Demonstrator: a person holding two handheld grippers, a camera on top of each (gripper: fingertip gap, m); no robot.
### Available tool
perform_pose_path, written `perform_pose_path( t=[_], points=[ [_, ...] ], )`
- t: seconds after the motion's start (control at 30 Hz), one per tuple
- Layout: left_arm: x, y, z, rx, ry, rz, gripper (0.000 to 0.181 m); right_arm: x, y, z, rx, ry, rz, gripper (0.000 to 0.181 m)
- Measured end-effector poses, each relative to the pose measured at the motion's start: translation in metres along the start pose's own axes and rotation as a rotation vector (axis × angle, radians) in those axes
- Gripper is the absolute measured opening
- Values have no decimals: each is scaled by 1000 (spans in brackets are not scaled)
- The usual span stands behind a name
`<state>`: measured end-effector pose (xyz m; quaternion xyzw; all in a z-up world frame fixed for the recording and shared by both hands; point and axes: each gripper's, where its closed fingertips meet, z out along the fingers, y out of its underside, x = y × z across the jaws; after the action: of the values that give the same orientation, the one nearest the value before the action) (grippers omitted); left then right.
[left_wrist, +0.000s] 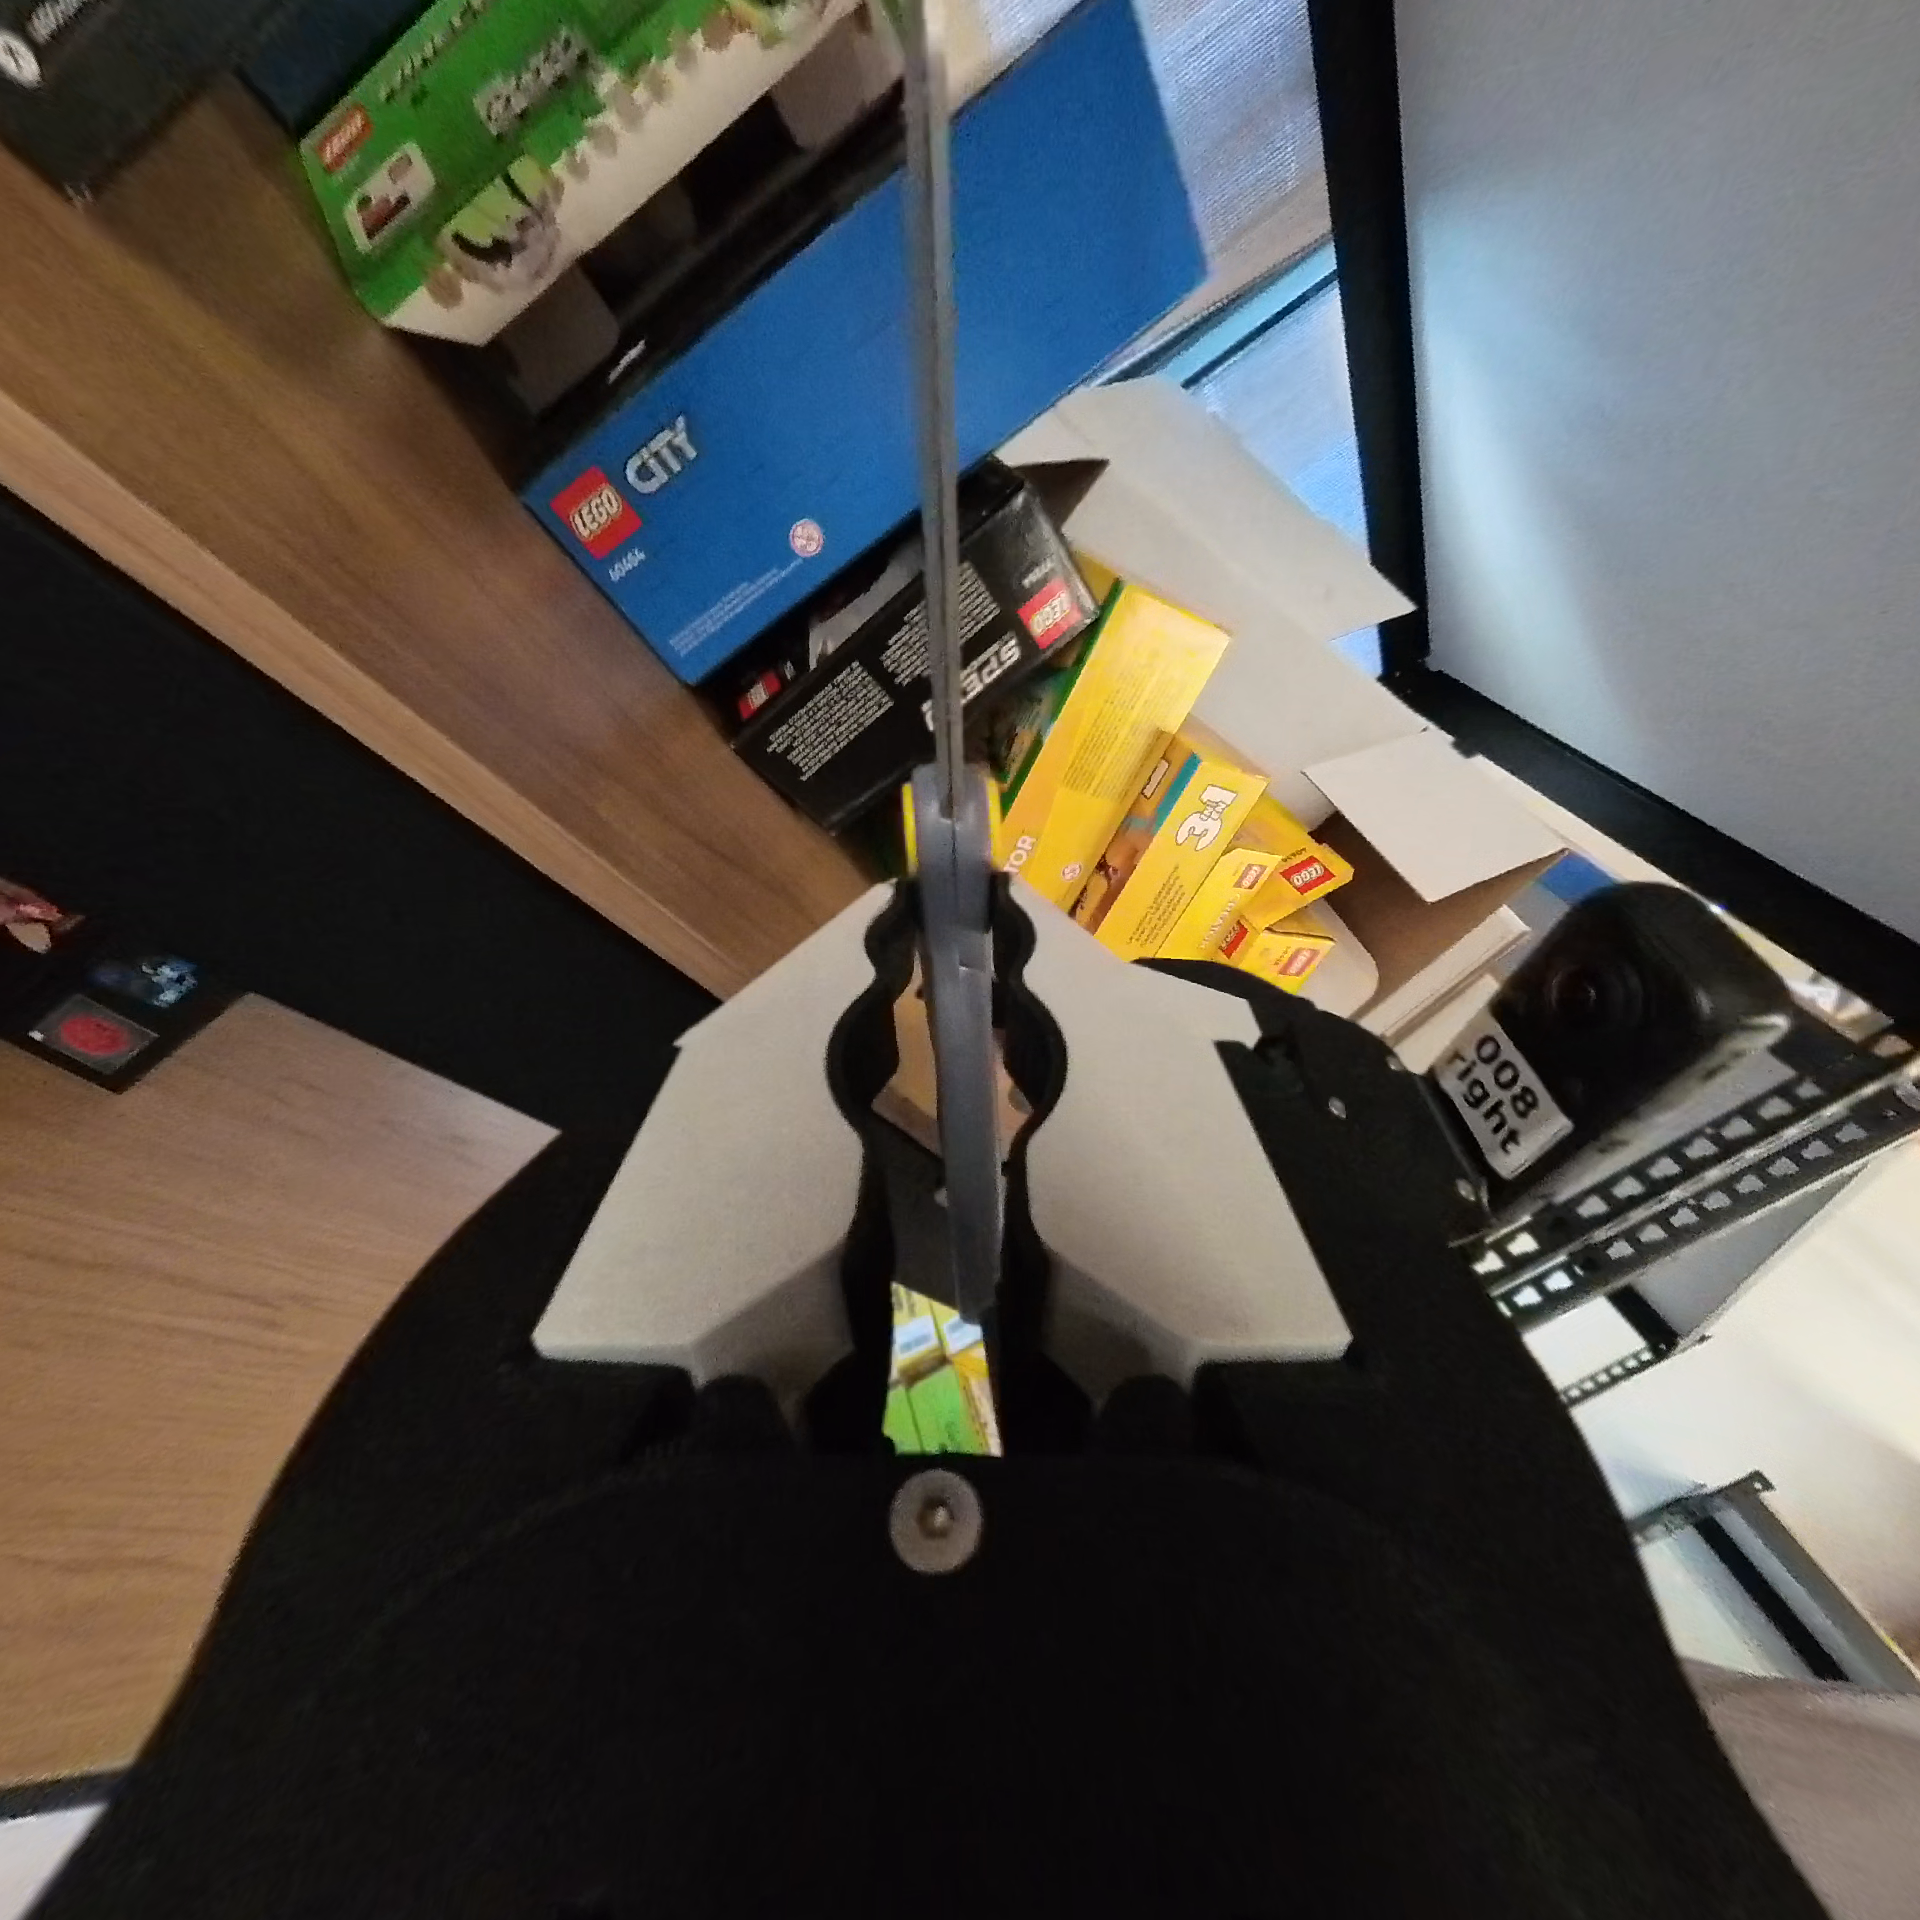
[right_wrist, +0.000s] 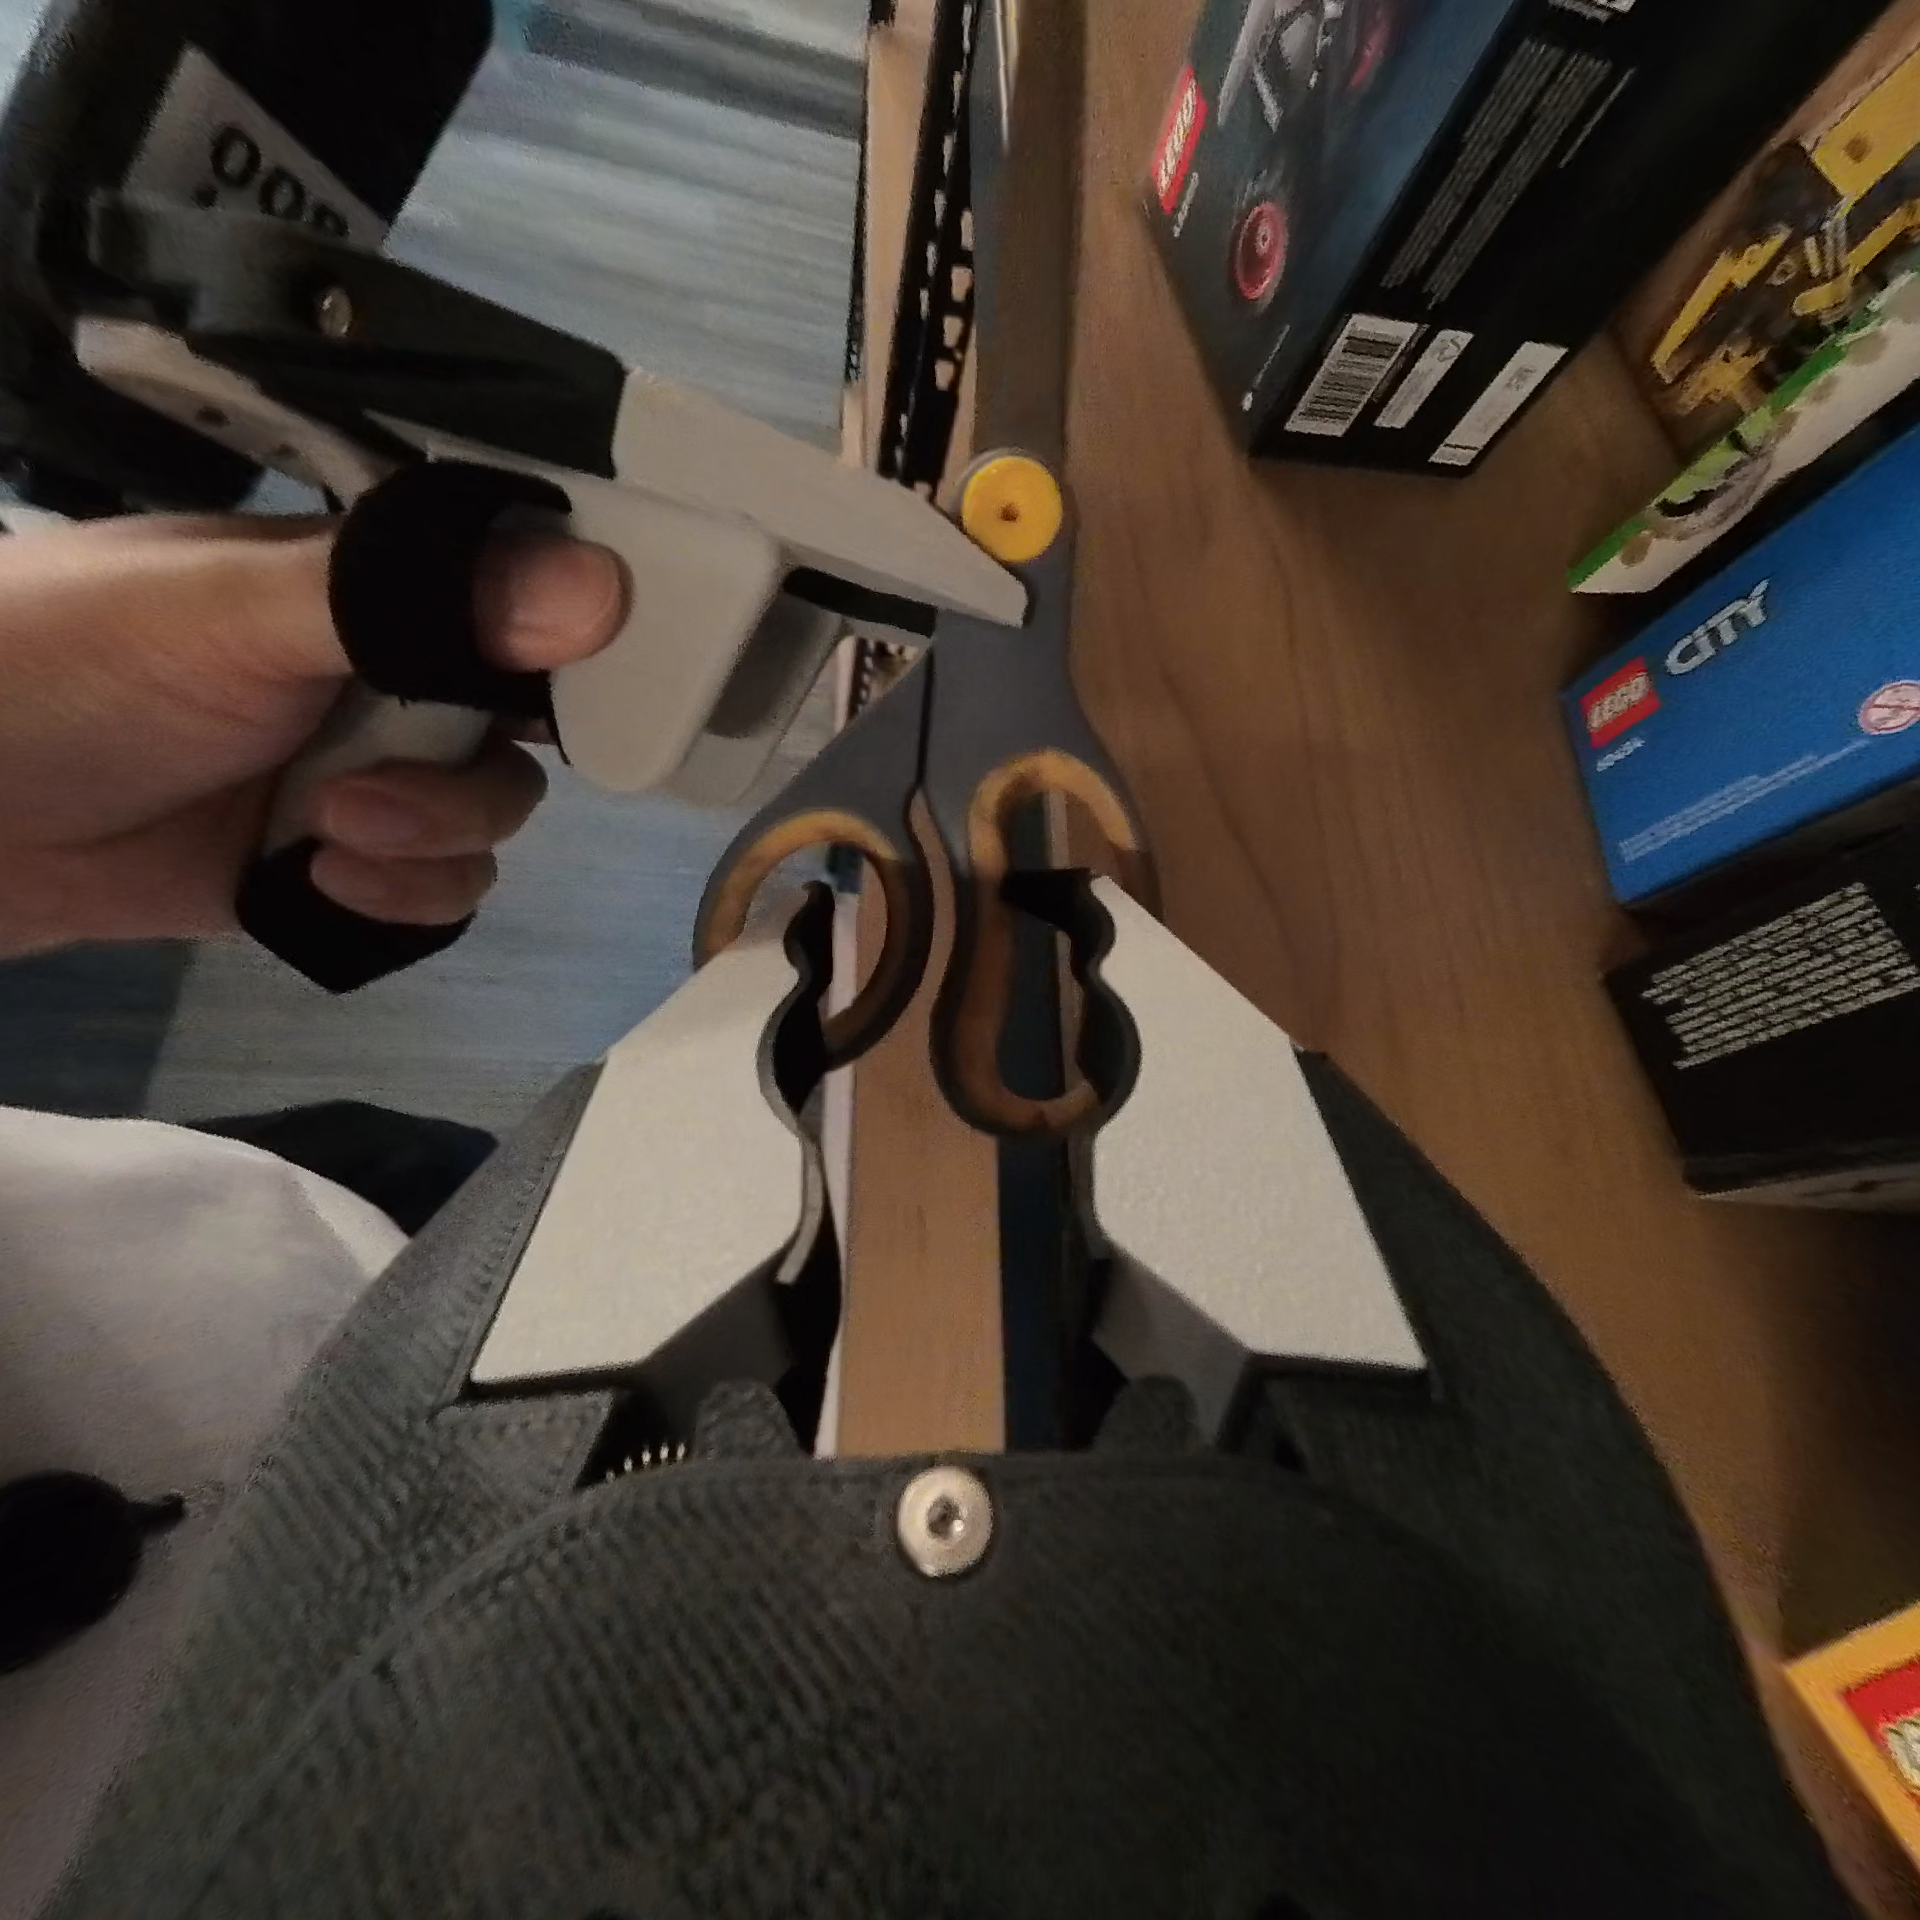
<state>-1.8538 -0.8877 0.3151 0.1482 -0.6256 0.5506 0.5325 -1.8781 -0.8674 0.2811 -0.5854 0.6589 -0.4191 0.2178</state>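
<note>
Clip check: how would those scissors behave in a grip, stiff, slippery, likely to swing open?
The scissors look stiff: metal blades, hard grey handles. Probably slippery, since the left claw pinches them edge-on across thin flat faces. They may pivot at the yellow screw; the right claw has a finger through each loop.

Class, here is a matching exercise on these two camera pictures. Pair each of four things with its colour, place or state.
Column A
1. pivot cap of the scissors
2. left tongs
3. right tongs
4. blue box

Column B
a. shut on the scissors near the pivot
b. lying on the wooden surface
c. yellow
d. open, fingertips at the handle loops

Pairs: 1-c, 2-a, 3-d, 4-b
</note>
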Motion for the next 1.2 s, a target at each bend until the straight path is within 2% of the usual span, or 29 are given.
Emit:
perform_pose_path(
  t=[0.1,0.23,0.47,0.53,0.77,0.8,1.0,1.1,1.2],
  points=[
    [4,-2,-6,22,-8,29,12,-3,-5,-5,47,-63,94,47],
    [6,-3,-10,46,-4,22,12,-7,-9,-11,123,-62,122,50],
    [12,12,-4,11,-3,46,13,-18,13,6,9,-34,17,43],
    [14,18,-2,-7,-15,99,12,-15,15,7,-19,8,-19,27],
    [21,17,-1,9,-22,112,13,-13,10,10,31,22,-5,25],
    [22,18,0,5,-29,120,13,-13,11,14,16,39,-11,33],
    [23,19,1,17,-52,87,14,-11,12,22,1,65,-14,25],
    [34,17,2,-14,-18,130,16,-14,3,13,56,-26,25,19],
    [59,9,-4,-73,68,210,21,-34,-16,-9,159,-323,191,19]
  ],
)
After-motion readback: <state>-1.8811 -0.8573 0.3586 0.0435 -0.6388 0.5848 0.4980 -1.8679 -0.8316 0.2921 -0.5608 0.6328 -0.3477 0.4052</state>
